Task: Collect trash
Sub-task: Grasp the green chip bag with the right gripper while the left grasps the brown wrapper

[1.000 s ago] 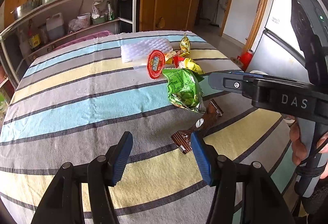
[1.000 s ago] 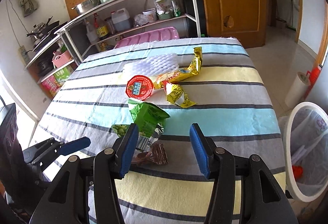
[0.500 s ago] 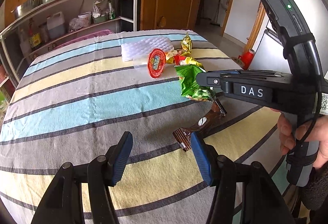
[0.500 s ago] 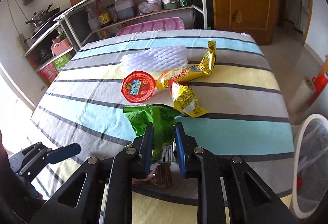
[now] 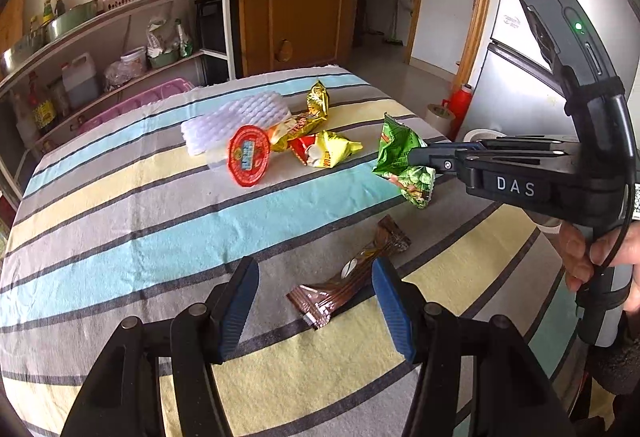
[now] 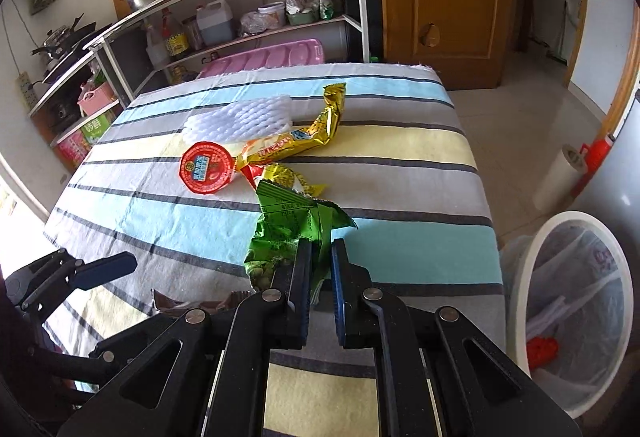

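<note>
- Right gripper (image 6: 320, 269) clenched on green snack bag (image 6: 292, 233), lifted off worktop (image 6: 420, 157); white bin (image 6: 568, 313) low to its right.
- Left gripper (image 5: 316, 301) released, straddling brown wrapper (image 5: 352, 273), long axis running diagonally away.

From the right wrist, the brown wrapper (image 6: 192, 303) on the worktop (image 6: 400, 173) is mostly hidden behind the right hand-held gripper (image 6: 320, 269). The lower end of the green snack bag (image 6: 292, 233) vanishes between its pads. Beside the worktop, the white bin (image 6: 520, 301) is cut by the frame's dark edge. The print on the red lid (image 6: 206, 167) is too small to read.
</note>
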`<state>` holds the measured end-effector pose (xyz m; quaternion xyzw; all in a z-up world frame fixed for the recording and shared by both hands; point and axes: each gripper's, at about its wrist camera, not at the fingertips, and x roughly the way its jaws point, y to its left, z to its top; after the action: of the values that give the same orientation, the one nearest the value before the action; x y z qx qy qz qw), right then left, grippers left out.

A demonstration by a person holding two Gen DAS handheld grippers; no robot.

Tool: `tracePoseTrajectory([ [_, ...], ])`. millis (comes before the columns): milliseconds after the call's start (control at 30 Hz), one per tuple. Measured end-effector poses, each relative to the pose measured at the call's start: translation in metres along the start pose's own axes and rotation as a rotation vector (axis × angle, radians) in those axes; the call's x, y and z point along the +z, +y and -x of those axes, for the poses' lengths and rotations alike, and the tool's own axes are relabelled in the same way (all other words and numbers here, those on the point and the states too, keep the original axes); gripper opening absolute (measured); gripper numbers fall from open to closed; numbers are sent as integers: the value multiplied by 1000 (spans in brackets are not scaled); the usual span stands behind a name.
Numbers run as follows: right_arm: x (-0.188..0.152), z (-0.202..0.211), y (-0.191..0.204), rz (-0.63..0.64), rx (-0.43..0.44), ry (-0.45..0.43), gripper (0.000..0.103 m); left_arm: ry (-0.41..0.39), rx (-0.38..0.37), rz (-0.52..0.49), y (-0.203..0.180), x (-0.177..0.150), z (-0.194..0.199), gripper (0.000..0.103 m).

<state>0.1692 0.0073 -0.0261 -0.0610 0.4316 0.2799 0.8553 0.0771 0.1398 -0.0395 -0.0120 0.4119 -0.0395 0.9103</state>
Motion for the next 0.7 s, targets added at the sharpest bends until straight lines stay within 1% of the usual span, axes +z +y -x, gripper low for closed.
tracePoseTrajectory([
  [67,0,3,-2,6,-16,-1,10,22,-13,-22,-4,3,-9,59],
  [133,0,3,-2,33,-55,-2,10,45,-21,-53,-10,4,-17,59],
  [233,-1,1,1,57,-61,4,10,60,-19,-70,-13,4,-24,59],
  [300,-1,-1,3,68,-57,4,10,75,0,-66,-11,4,-30,59],
  [533,-2,-4,5,66,-40,1,10,58,1,-25,0,11,-35,58],
  [567,-3,-5,5,67,-39,1,10,56,5,-24,1,11,-36,56],
  [633,-3,-5,6,70,-36,-1,10,49,3,-23,1,13,-35,38],
  [700,-3,-6,5,65,-27,2,10,50,-1,-12,4,14,-36,34],
])
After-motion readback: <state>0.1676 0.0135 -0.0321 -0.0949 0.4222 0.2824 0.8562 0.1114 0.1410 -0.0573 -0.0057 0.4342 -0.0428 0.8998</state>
